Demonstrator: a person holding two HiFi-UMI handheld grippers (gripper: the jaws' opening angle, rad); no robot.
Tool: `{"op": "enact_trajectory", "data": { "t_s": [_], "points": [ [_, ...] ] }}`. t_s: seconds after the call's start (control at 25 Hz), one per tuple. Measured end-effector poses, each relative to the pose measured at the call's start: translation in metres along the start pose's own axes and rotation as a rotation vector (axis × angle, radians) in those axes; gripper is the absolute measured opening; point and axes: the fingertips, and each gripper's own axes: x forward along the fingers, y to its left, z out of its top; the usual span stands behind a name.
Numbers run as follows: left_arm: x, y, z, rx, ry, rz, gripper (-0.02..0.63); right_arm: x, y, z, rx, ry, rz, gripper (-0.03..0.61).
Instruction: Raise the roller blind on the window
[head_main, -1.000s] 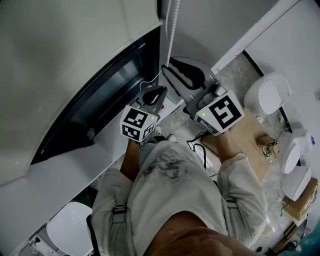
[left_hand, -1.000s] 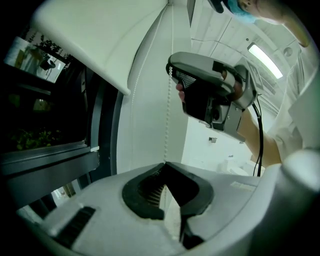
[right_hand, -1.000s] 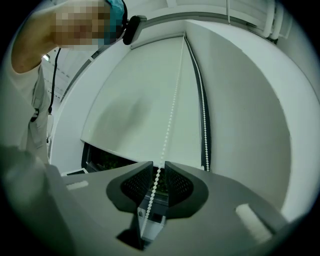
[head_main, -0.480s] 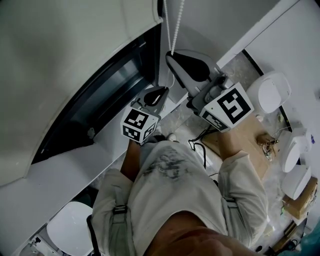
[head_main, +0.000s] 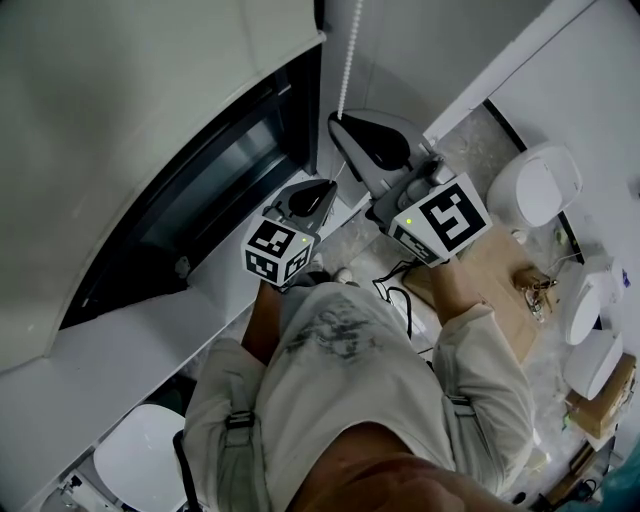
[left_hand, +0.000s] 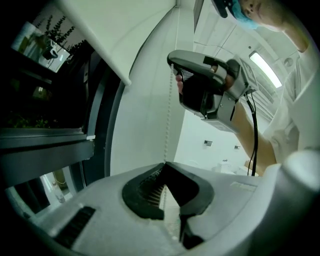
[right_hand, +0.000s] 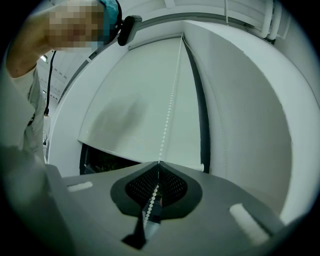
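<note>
The white roller blind (head_main: 150, 90) covers the upper part of the dark window (head_main: 200, 190). Its white bead chain (head_main: 347, 60) hangs beside the window's right edge. My right gripper (head_main: 335, 122) is shut on the chain, higher up. My left gripper (head_main: 328, 185) is shut on the same chain just below it. In the left gripper view the chain (left_hand: 168, 120) runs down from the right gripper (left_hand: 172, 67) into the closed jaws of my left gripper (left_hand: 165, 164). In the right gripper view the chain (right_hand: 170, 100) runs down the front of the blind (right_hand: 135, 115) into my right gripper (right_hand: 159, 163).
A white sill (head_main: 150, 320) runs below the window. On the floor to the right are white round seats (head_main: 540, 185) and a wooden board (head_main: 500, 270). A white chair (head_main: 140, 460) stands at the lower left. The wall corner is close behind the chain.
The right gripper rose a little along the chain, then came back down slightly. The left gripper has hardly moved. Both stay closed on the chain.
</note>
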Motion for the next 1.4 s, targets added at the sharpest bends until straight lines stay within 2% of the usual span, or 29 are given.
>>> {"op": "enact_trajectory", "data": {
  "t_s": [0.24, 0.88, 1.4],
  "points": [
    [0.001, 0.004, -0.012, -0.027, -0.012, -0.007, 0.011, -0.001, 0.002, -0.012, 0.01, 0.009, -0.001, 0.009],
    [0.012, 0.018, -0.061, -0.056, 0.033, 0.001, 0.011, -0.004, 0.004, -0.064, 0.023, 0.092, -0.024, 0.011],
    [0.015, 0.019, -0.079, -0.057, 0.061, 0.006, 0.011, -0.005, 0.018, -0.08, 0.022, 0.113, -0.027, 0.011]
  ]
}}
